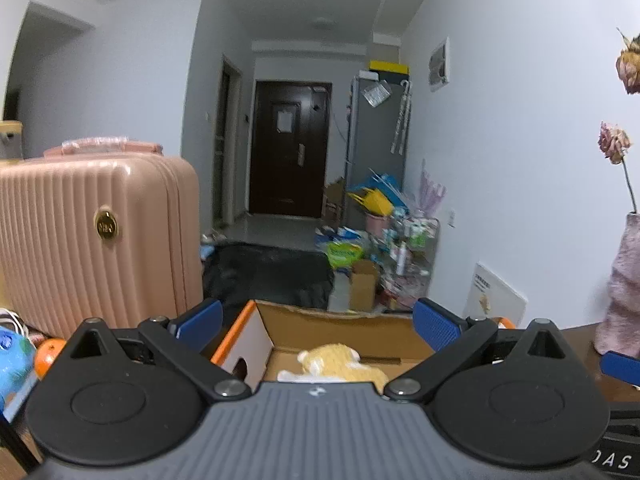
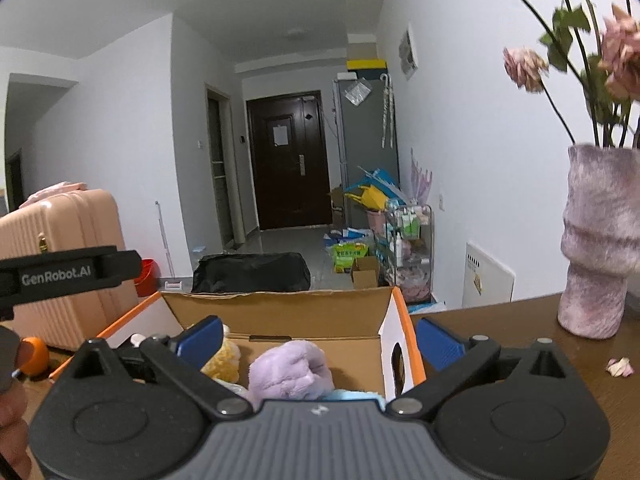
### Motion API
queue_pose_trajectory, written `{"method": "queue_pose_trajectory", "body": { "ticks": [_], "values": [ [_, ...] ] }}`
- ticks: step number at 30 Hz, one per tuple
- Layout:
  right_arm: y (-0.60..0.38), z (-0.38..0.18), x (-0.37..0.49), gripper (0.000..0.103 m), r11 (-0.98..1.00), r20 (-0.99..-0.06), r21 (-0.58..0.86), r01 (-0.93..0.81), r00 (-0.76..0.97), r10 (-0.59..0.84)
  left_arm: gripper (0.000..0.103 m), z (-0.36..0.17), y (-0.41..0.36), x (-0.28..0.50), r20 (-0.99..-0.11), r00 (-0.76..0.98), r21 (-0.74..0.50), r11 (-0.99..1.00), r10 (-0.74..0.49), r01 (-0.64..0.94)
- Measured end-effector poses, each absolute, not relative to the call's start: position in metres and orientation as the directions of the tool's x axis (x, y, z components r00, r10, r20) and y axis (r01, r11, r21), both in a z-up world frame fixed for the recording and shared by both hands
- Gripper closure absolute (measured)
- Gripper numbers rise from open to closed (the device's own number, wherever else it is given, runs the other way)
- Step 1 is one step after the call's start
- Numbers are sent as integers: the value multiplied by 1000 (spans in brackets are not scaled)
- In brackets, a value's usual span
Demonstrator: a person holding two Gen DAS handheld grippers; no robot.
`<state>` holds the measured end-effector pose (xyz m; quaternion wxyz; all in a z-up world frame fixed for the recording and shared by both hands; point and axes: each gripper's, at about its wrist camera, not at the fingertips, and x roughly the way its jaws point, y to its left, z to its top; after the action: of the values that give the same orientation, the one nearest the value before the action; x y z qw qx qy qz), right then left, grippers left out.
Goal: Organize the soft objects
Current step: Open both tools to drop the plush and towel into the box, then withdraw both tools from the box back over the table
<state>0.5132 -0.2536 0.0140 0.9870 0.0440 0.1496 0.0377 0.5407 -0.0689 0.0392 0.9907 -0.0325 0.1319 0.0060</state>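
Both grippers over the box, empty; soft toys already inside.

Left gripper (image 1: 318, 320) has its jaws wide apart, nothing between them, hovering above the near edge of the box (image 1: 340, 320). Yellow plush (image 1: 336, 362) lies on the box floor just below it. Right gripper (image 2: 320, 338) also spread, empty, over the same box (image 2: 280, 308); purple plush (image 2: 292, 372) sits in the box beside the yellow one (image 2: 224, 360), with a bit of light blue fabric (image 2: 352, 395) at the near edge. Judged step: a drop-off looks finished, or a rearranging in the box is about to start. An orange (image 1: 50, 354) and a blue item (image 1: 12, 360) lie left of the box, the item too blurred to name. Next move likely calls for finding any remaining soft piece on the table (image 2: 500, 320), keeping clear of the vase (image 2: 600, 248).
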Motion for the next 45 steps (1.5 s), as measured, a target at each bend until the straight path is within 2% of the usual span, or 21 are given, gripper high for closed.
{"method": "queue_pose_trajectory", "body": {
  "ticks": [5, 17, 31, 45],
  "values": [
    [-255, 15, 498, 0, 995, -285, 70, -74, 954, 91, 0, 43, -54, 533, -274, 962, -90, 996, -15, -10],
    [-263, 13, 457, 0, 995, -268, 66, -80, 959, 95, 0, 43, -35, 495, -247, 969, -43, 999, 7, -18],
    [-268, 8, 405, 0, 994, -274, 77, -75, 957, 93, 0, 37, -15, 443, -251, 968, -27, 999, 22, -30],
    [-254, 1, 348, 0, 993, -276, 23, -118, 954, 120, 0, 29, -3, 382, -271, 962, -9, 1000, 25, -29]
  ]
}}
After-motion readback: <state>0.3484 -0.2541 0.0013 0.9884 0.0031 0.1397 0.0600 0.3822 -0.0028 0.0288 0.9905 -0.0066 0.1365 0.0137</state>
